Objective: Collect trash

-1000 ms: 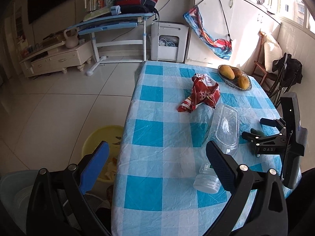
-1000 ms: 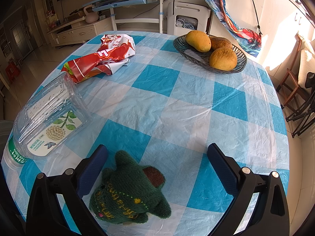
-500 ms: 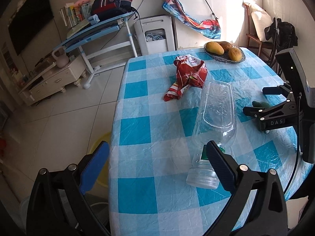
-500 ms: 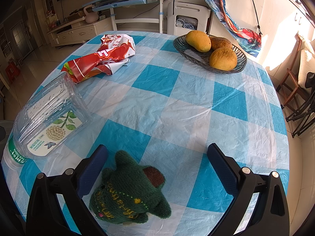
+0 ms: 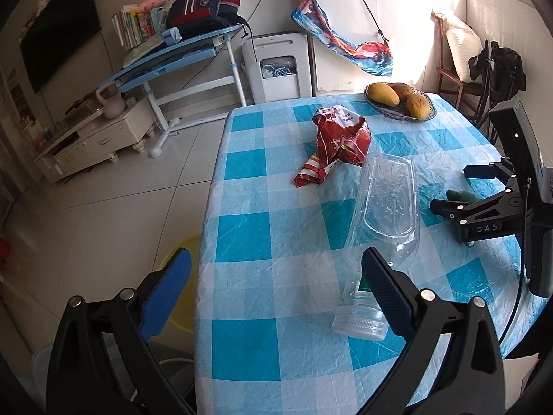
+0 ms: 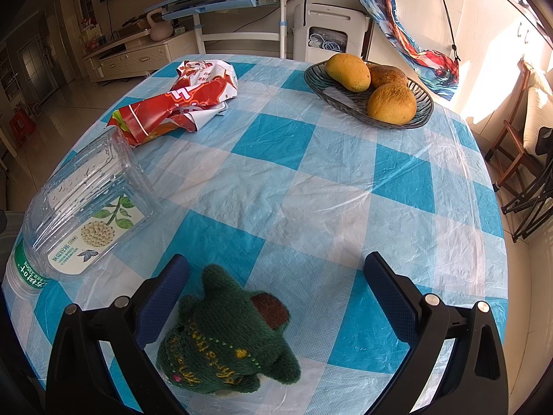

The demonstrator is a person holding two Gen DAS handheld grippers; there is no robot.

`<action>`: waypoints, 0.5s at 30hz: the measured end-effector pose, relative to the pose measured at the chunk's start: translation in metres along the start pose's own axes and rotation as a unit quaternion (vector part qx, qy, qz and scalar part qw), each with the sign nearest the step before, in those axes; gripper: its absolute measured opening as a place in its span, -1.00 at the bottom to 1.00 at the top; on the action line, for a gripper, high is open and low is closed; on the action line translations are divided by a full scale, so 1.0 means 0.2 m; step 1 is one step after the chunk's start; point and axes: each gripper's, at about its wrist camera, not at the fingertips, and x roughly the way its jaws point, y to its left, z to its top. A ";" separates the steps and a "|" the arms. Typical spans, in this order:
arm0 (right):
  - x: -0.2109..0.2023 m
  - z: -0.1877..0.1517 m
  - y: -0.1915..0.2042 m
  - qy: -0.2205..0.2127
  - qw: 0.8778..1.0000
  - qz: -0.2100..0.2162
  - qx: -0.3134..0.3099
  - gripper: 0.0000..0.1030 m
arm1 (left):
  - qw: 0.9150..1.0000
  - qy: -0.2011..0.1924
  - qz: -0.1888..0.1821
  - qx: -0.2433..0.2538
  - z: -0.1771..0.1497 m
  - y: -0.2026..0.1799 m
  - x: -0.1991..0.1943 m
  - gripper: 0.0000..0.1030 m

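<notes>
Your left claw gapes wide at the table edge, bottle likely touching its right finger; right claw wide, toy between.

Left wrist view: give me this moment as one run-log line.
left gripper: open, empty | right gripper: open, over green knitted toy | bottle, red wrapper: lying on table, uncollected
</notes>
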 end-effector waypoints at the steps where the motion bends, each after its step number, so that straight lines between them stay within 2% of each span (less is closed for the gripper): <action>1: 0.00 0.00 0.00 0.000 1.000 0.000 0.000 0.88 | 1.000 0.000 0.000 0.001 0.00 0.00 0.00 0.85; 15: 0.00 0.00 0.00 0.000 1.000 0.000 0.000 0.88 | 1.000 -0.002 0.004 -0.008 -0.01 0.03 0.00 0.85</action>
